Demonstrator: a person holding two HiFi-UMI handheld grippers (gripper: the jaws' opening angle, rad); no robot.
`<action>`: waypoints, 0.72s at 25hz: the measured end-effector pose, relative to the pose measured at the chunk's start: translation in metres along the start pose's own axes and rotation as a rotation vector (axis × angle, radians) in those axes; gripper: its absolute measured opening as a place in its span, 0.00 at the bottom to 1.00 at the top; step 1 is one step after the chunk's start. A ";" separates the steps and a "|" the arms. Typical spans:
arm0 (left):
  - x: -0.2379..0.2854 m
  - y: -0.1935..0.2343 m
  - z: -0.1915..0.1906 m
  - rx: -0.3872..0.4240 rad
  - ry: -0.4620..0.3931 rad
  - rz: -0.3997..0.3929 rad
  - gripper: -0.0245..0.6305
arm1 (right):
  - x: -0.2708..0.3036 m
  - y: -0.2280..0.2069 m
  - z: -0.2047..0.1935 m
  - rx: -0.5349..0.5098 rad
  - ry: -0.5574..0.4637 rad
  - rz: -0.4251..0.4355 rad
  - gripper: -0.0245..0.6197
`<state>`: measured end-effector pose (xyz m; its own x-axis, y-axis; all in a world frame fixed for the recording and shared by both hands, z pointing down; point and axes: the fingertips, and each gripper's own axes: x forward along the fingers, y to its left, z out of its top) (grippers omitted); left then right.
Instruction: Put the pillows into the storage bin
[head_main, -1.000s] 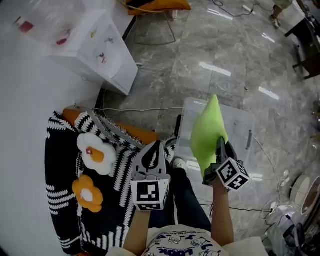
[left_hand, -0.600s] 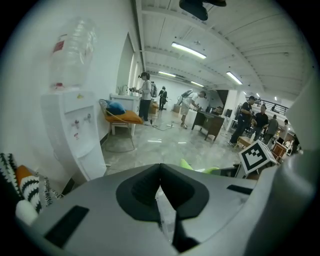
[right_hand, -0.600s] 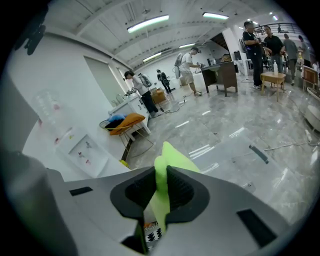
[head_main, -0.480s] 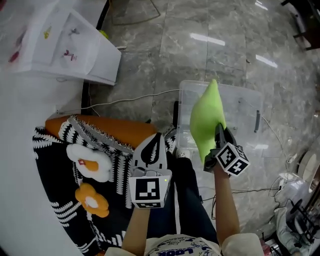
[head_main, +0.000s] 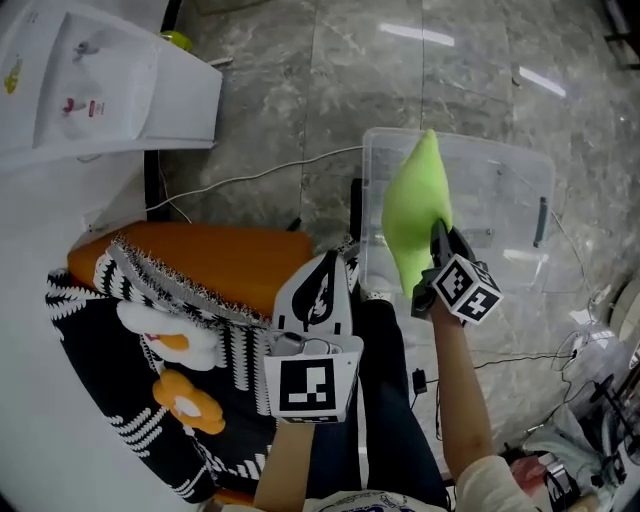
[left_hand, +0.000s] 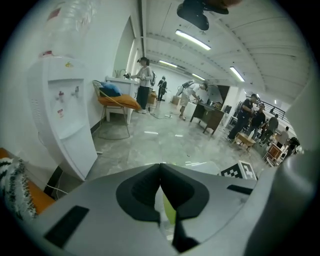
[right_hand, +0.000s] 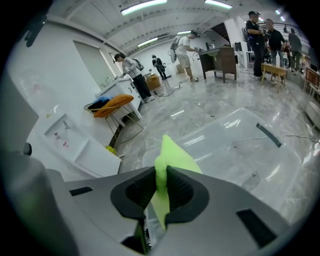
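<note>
The right tongs (head_main: 438, 234) are pinched narrow on the lower edge of a lime-green pillow (head_main: 410, 205), with both pads pressed into the fabric. From the jaws the pillow stands up towards twelve o'clock, its pointed corner uppermost, over the near left part of the clear storage bin (head_main: 505, 190). Whether it touches the bin's wall I cannot tell. The bin sits open on the grey marble floor (head_main: 300, 110) at about one o'clock from the person, with nothing else in it that I can see. The left tongs (head_main: 325, 262) lie at eight o'clock from the right pair, tips closed together on nothing, above the person's dark trouser leg (head_main: 385, 400). At nine o'clock from them lies an orange pillow (head_main: 225, 258), and a black-and-white knitted cushion (head_main: 120, 345) with flower patches overlaps its near side. A white water dispenser (head_main: 110, 85) lies off at eleven o'clock, and a thin white cable (head_main: 250, 178) runs across the floor between it and the bin
</note>
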<state>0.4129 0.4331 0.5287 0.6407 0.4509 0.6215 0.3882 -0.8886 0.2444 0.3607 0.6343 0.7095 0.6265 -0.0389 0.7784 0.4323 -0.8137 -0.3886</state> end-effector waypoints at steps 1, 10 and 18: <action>0.005 -0.001 -0.003 -0.013 0.001 0.000 0.06 | 0.009 -0.004 -0.005 -0.008 0.010 -0.004 0.13; 0.030 -0.015 -0.039 -0.054 0.063 -0.019 0.06 | 0.069 -0.045 -0.064 -0.042 0.153 -0.049 0.13; 0.029 -0.015 -0.070 -0.086 0.108 -0.018 0.06 | 0.094 -0.047 -0.090 -0.023 0.194 -0.048 0.13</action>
<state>0.3791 0.4530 0.5951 0.5571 0.4594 0.6918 0.3380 -0.8863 0.3164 0.3406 0.6164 0.8454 0.4681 -0.1087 0.8770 0.4426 -0.8301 -0.3391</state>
